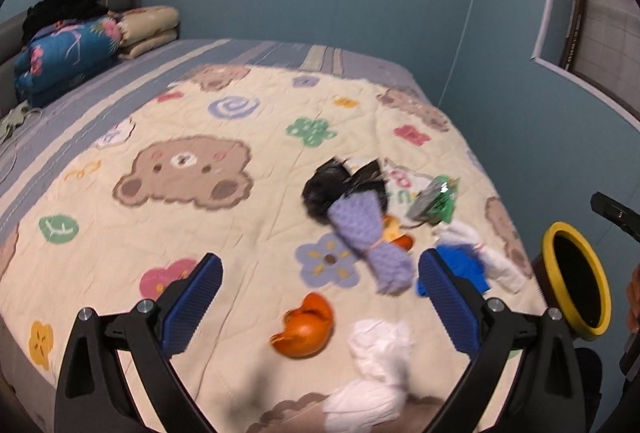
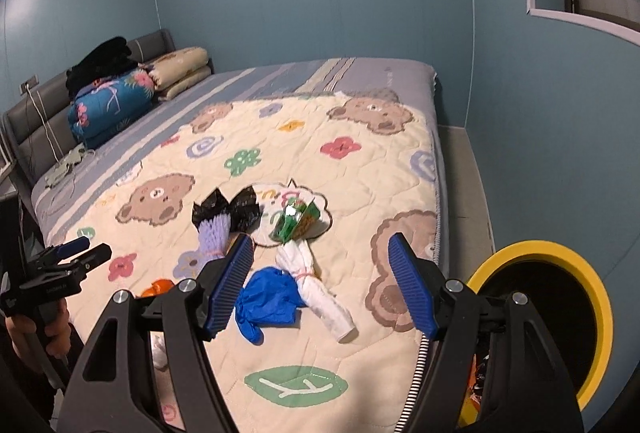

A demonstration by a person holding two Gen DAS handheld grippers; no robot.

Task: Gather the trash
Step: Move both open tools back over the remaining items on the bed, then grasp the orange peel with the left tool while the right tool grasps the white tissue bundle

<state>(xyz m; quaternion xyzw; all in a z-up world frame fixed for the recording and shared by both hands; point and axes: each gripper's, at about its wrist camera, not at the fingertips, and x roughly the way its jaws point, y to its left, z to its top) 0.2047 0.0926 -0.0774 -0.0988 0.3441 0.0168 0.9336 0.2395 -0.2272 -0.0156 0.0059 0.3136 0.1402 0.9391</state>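
On the bed [image 2: 372, 73], over a cream quilt [image 2: 360, 189] printed with bears and flowers, the trash lies scattered near the edge closest to me. My left tongs [image 1: 320, 297] stand wide apart with nothing between the blue pads; seen through that gap are a piece of orange peel [image 1: 305, 327] and a crumpled white tissue [image 1: 376, 365] just beside it, nearer me. Beyond them a lilac foam net [image 1: 366, 245] lies at a slant, its far end touching a black plastic bag [image 1: 340, 187]. A second bit of orange [image 1: 400, 237] peeks out by the net. My right tongs [image 2: 322, 287] are also spread, holding nothing; framed between their pads are a blue glove [image 2: 268, 299] and a white tied bundle [image 2: 316, 287], the two touching. Just past the bundle sits a green wrapper [image 2: 294, 223] on a printed white sheet [image 2: 280, 201], next to the black bag. A bin [image 2: 560, 297] with a yellow rim and a dark inside stands off the bed's edge at my right, close by my right tongs. At the head of the bed, well apart from the trash, folded blankets [image 2: 112, 105] are stacked with dark clothing [image 2: 104, 61] on top.
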